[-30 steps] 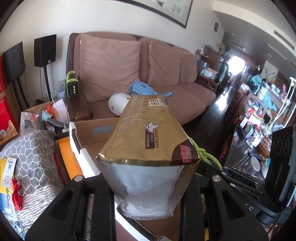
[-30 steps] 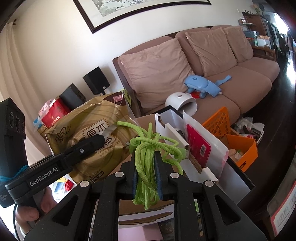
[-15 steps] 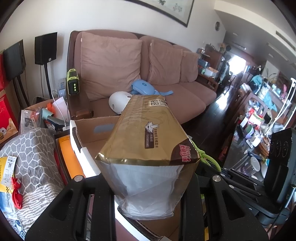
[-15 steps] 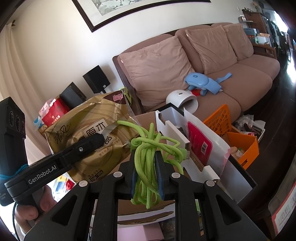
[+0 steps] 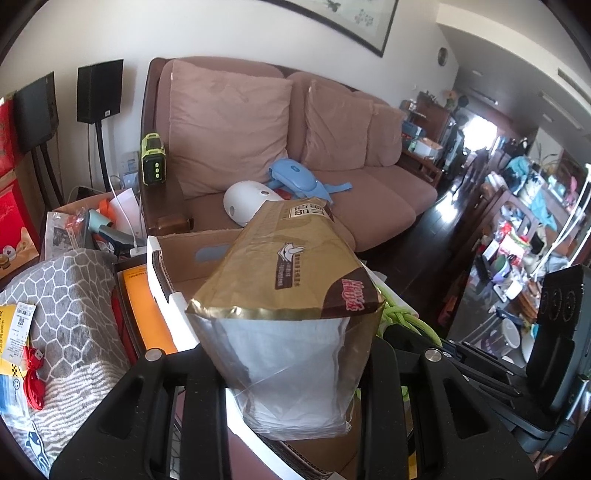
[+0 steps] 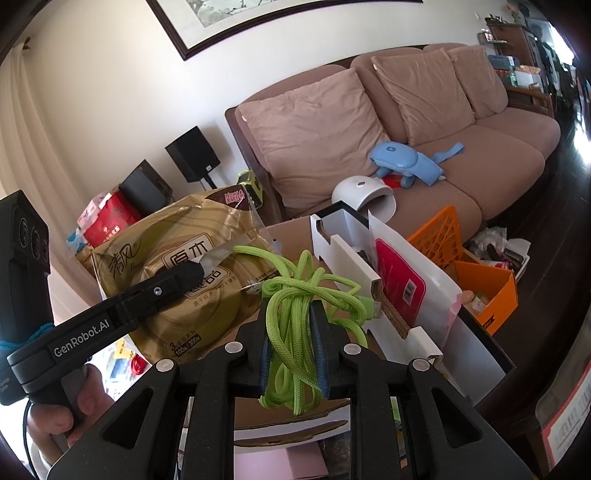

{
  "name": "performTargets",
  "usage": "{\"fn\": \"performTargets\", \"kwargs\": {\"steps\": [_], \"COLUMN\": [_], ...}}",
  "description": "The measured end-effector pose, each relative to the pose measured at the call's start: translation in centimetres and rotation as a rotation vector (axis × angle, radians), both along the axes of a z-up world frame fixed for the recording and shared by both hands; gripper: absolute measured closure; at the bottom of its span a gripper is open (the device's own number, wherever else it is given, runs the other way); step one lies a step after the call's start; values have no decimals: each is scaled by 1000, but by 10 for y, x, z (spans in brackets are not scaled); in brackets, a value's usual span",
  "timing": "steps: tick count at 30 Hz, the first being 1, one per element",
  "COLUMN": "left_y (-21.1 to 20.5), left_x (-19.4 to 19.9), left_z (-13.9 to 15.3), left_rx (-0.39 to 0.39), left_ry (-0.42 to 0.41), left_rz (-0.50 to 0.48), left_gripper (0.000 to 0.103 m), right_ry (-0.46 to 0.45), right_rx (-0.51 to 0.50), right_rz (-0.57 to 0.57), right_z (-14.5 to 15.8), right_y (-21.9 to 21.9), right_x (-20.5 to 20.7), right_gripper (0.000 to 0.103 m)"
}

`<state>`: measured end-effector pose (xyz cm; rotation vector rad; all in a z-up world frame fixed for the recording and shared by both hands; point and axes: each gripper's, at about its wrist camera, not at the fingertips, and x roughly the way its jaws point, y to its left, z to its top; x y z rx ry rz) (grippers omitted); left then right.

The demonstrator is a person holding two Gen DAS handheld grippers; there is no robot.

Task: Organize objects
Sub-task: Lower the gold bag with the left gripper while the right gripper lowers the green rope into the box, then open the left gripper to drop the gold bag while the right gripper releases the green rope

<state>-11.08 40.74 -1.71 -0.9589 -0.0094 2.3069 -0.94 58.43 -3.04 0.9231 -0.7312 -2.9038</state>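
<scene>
We find the left gripper clamped on the gold tissue pack, and the right gripper clamped on the green cord, both held above the cardboard box. We advise lowering each well inside before releasing, cord first.

Background inventory as I see it from here:

- Pink-brown sofa with three back cushions; dark wooden armrest.
- White domed device and blue padded gadget lying just beside each other on the seat.
- Lime-green and black box standing upright on the armrest.
- Two black speakers on stands against the wall, left of the sofa.
- Framed picture on the wall above.
- Orange crate on the floor by the sofa, holding small clutter I cannot identify.
- Grey honeycomb-patterned fabric with a red cable lying on it.
</scene>
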Motion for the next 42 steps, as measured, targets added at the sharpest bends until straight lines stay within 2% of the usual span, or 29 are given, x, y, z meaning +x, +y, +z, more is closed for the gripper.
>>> {"fn": "performTargets", "kwargs": {"steps": [12,17,20,32,42], "left_y": [-5,-6,-7,-21,-30], "left_x": [-2,1,5,1,-4], "left_z": [3,10,16,23,22], "left_rx": [1,0,-2,9,23], "left_ry": [8,42,69,69,63], "left_rz": [15,14,18,46,54], "left_gripper": [68,58,55,51,51], "right_ry": [-4,1,-2,8,3], "right_rx": [3,8,7,-3,-17], "right_rz": [6,9,5,-14,-67], "right_z": [-3,-1,-1,3,4], "right_y": [-1,-3,-2,4,16], "right_x": [-1,0,-1,0,6], "right_gripper": [82,82,82,82,69]}}
